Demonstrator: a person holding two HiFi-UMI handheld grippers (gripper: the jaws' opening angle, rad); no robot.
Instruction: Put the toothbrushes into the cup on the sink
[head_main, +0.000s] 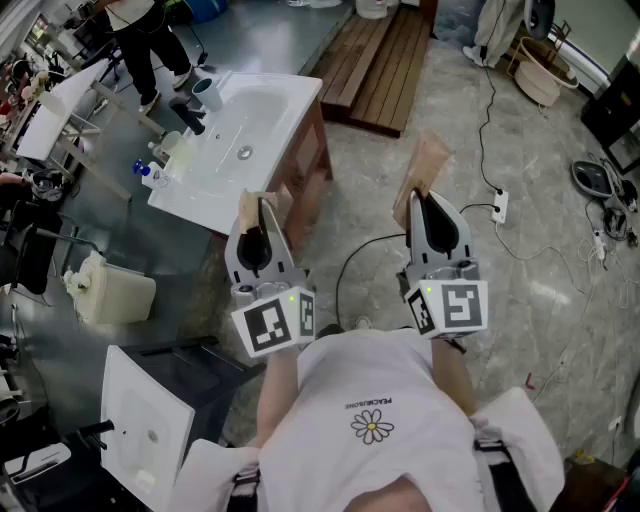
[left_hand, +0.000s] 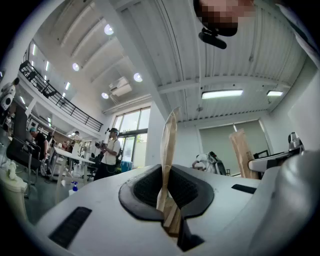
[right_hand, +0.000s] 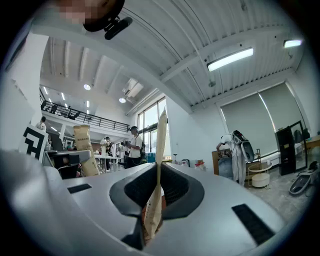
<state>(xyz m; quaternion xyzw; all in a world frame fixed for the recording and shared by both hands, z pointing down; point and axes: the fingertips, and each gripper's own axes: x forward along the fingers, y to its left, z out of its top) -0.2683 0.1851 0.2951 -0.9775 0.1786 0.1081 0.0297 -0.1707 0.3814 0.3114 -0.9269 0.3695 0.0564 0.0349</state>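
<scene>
You had left gripper (head_main: 260, 212) clamped on a wrapped toothbrush (left_hand: 167, 145), right gripper (head_main: 432, 205) on a second wrapped toothbrush (right_hand: 160, 150); sink (head_main: 285, 110) well apart.

Left tongs (left_hand: 168, 196) tight on an upright brown paper toothbrush packet (left_hand: 168, 145), pale wood (left_hand: 173, 220) at its base.

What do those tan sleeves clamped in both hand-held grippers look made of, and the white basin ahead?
The left tan flat sleeve and the right tan flat sleeve: probably kraft paper, matte, thin with creased edges. The white rectangular basin: glossy, smooth, evenly white; ceramic or cast resin, cannot tell which.
</scene>
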